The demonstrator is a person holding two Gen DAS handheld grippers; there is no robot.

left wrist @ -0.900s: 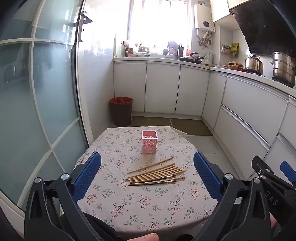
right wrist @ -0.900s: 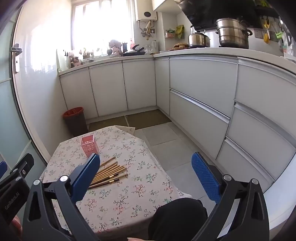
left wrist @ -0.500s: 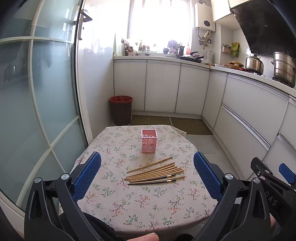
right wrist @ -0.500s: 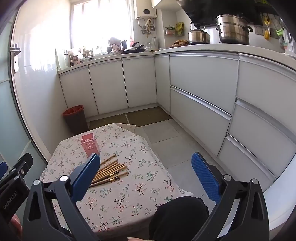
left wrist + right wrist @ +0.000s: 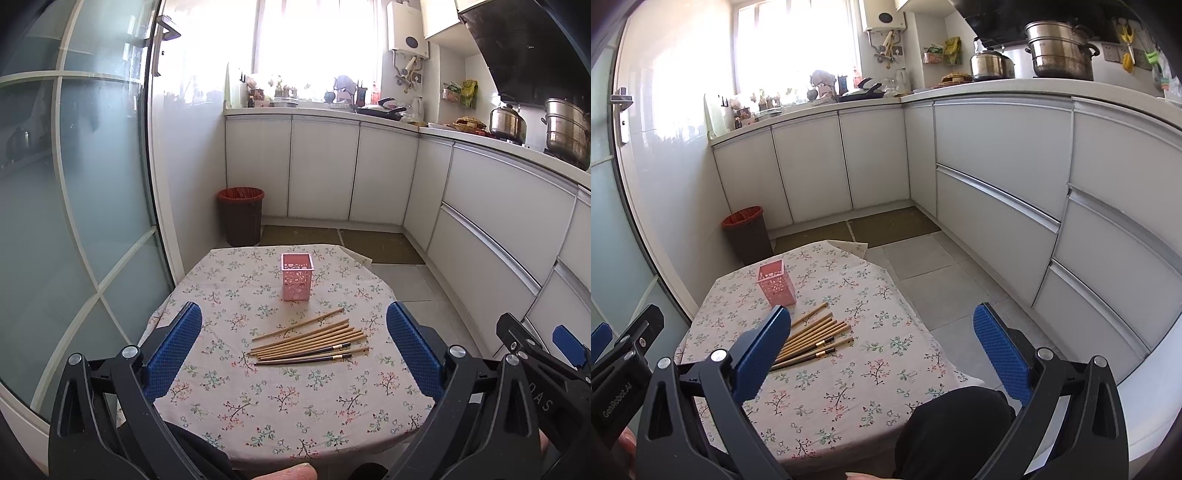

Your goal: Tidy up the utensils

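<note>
Floral table (image 5: 295, 398); grippers (image 5: 293, 332) wide apart

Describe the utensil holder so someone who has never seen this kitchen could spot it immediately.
Start at the small table with the floral tablecloth in the middle of the kitchen floor. Towards its far edge, beyond the loose pile of chopsticks, stands the pink square holder. It is the only upright thing on the table, open-topped, with cut-out patterned walls.

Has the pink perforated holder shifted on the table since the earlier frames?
No. The pink perforated plastic holder keeps its spot on the same flowers of the floral tablecloth, just beyond the wooden chopsticks; only the camera view drifted.
</note>
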